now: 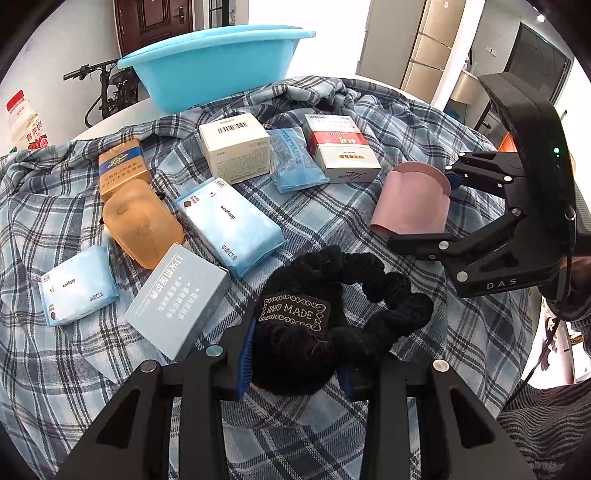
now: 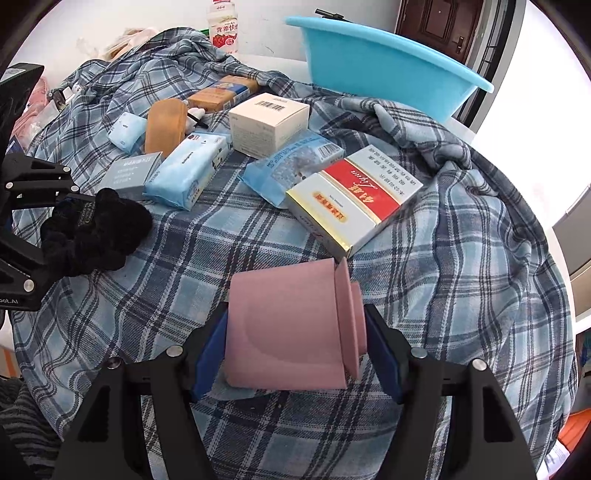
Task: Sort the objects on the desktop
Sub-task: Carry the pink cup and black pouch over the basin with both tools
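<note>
Left gripper (image 1: 295, 363) pinches the black scrunchie (image 1: 332, 314), right gripper (image 2: 295, 354) the pink cup (image 2: 291, 328) (seemingly lifted), probably bound for the blue basin (image 1: 218, 62) beyond.

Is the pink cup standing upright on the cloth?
No, the pink cup lies tipped on its side, gripped between the right gripper's pads.

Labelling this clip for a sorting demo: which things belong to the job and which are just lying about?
Job: black scrunchie in left tool; pink cup in right tool; blue basin; boxes and tissue packs.
Lying about: plaid cloth; drink bottle; bicycle.
</note>
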